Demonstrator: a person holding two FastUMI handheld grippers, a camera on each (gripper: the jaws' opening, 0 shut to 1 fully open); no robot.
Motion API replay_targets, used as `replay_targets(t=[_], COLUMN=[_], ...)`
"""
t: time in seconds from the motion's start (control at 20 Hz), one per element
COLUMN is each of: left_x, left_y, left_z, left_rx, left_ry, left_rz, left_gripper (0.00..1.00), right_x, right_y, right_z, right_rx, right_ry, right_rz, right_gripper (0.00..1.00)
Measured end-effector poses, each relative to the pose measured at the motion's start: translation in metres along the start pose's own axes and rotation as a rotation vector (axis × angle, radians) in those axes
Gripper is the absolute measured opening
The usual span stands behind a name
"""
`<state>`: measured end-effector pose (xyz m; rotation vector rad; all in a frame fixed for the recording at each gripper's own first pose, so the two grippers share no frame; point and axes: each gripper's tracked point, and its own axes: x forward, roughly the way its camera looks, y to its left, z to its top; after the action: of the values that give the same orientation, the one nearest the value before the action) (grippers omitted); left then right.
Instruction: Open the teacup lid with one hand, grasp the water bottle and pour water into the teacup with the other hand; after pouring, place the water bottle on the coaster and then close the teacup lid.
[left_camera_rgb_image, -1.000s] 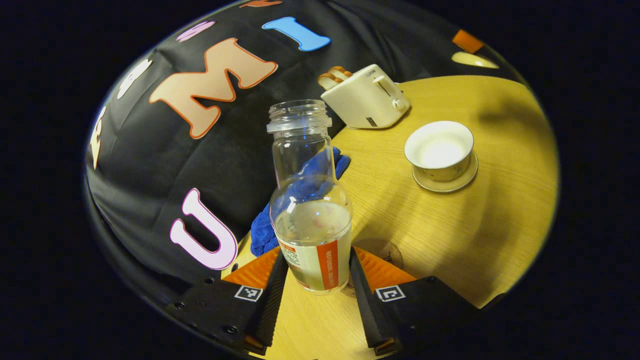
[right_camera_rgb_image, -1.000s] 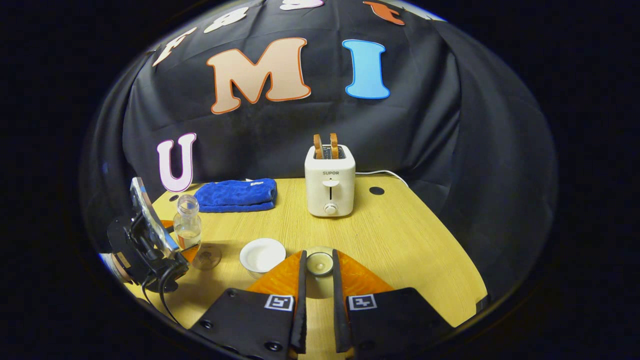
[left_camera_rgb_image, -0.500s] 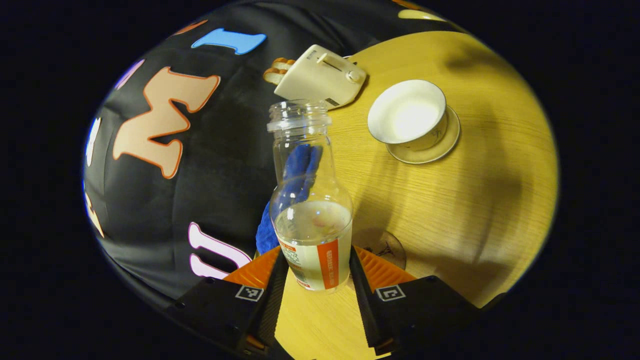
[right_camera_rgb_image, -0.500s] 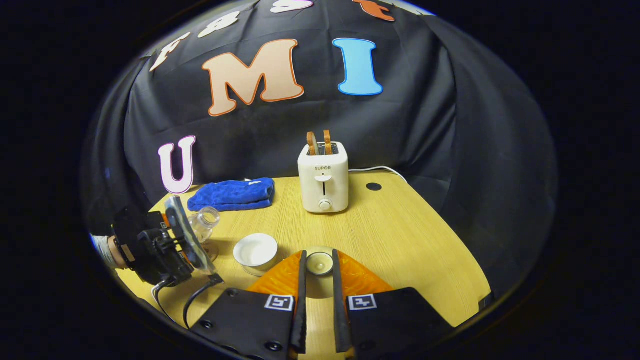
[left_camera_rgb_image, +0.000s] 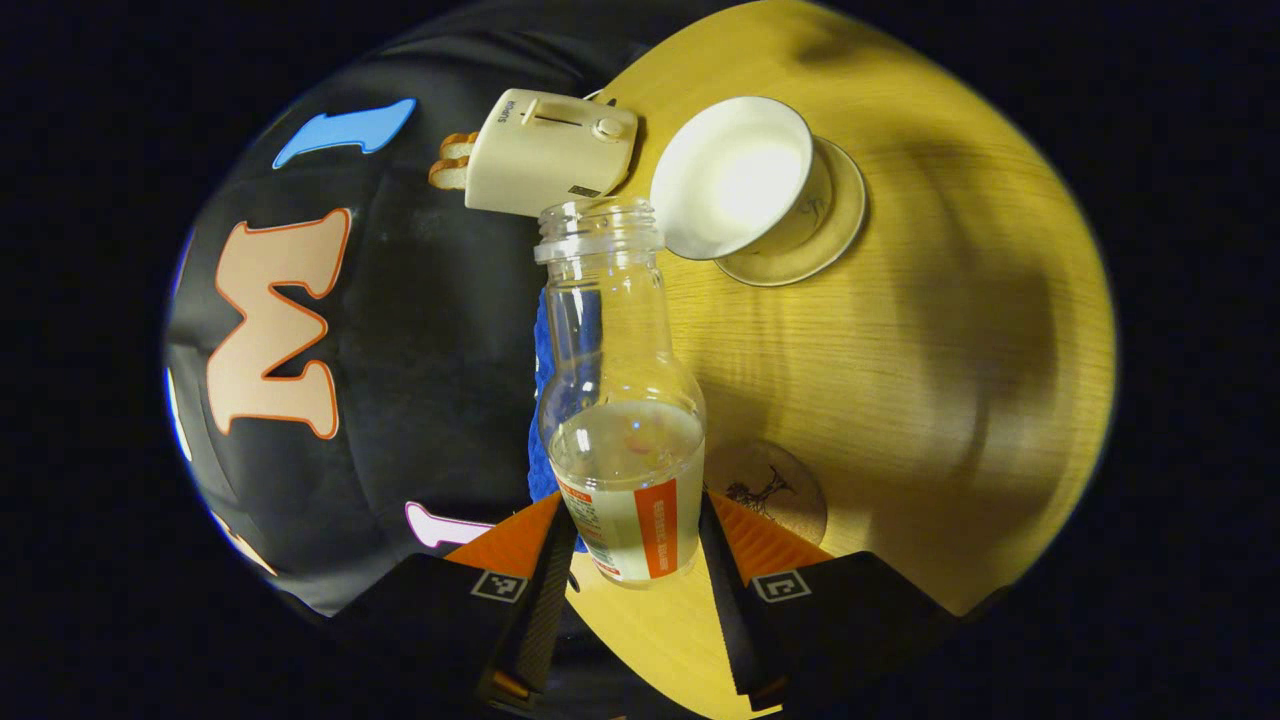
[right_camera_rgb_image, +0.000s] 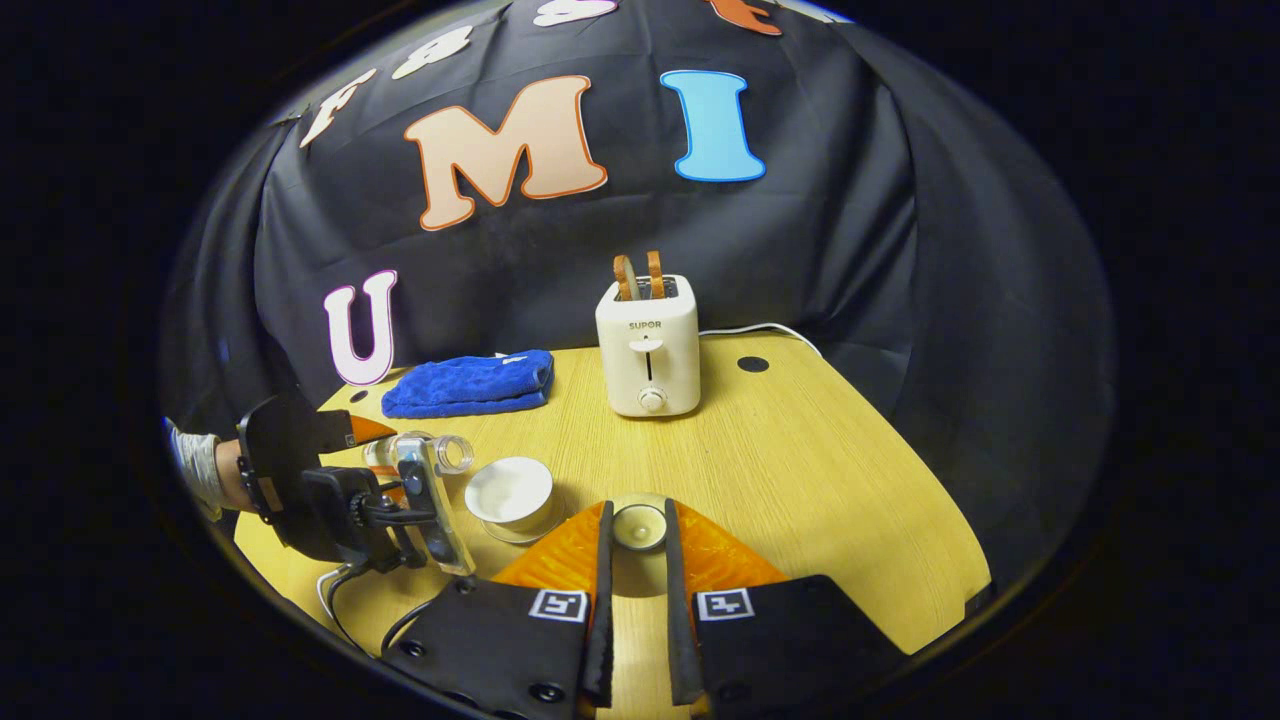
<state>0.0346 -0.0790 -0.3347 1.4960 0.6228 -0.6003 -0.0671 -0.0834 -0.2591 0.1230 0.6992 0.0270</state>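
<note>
My left gripper (left_camera_rgb_image: 628, 560) is shut on a clear water bottle (left_camera_rgb_image: 620, 440) with an orange label, uncapped and part full. The bottle is tipped far over, its mouth close to the rim of the open white teacup (left_camera_rgb_image: 738, 175) on its saucer (left_camera_rgb_image: 820, 240). A round coaster (left_camera_rgb_image: 775, 490) with a dark drawing lies on the table below the bottle. In the right gripper view, my right gripper (right_camera_rgb_image: 637, 540) is shut on the small white teacup lid (right_camera_rgb_image: 639, 525), held to the right of the teacup (right_camera_rgb_image: 510, 490). The left gripper (right_camera_rgb_image: 350, 480) and bottle (right_camera_rgb_image: 425, 452) lean toward the cup there.
A white toaster (right_camera_rgb_image: 648, 345) with two toast slices stands at the back of the wooden table (right_camera_rgb_image: 800, 480). A folded blue cloth (right_camera_rgb_image: 470, 382) lies at the back left. A hand and sleeve (right_camera_rgb_image: 200, 465) hold the left gripper at the table's left edge.
The left gripper has tipped the bottle steadily further over and brought its mouth closer to the teacup. The right gripper has stayed put with the lid.
</note>
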Motion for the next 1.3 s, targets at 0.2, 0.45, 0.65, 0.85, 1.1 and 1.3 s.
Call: replay_targets(t=[0.2,0.45,0.65,0.85,1.1,1.3], left_x=[-0.002,-0.005,-0.008,-0.011,-0.017,-0.016], left_y=[0.000,0.009,0.016,0.024,0.032,0.039], left_z=[0.001,0.001,0.002,0.003,0.004,0.002], left_rx=[0.083,0.218,0.291,0.362,0.430,0.471], left_ry=[0.019,0.047,0.065,0.091,0.132,0.163], left_rz=[-0.014,-0.018,-0.012,-0.004,-0.008,-0.006], left_gripper=[0.66,0.66,0.66,0.66,0.66,0.66], right_x=[0.002,0.002,0.002,0.001,0.003,0.005], right_y=[-0.006,-0.007,-0.007,-0.006,-0.005,-0.006], right_z=[-0.004,-0.008,-0.013,-0.015,-0.016,-0.019], right_rx=[0.008,0.007,0.009,0.008,0.008,0.013], right_ry=[0.005,0.002,0.006,0.007,0.006,0.009], right_rz=[0.000,0.009,0.020,0.030,0.041,0.046], right_gripper=[0.25,0.26,0.25,0.25,0.26,0.25])
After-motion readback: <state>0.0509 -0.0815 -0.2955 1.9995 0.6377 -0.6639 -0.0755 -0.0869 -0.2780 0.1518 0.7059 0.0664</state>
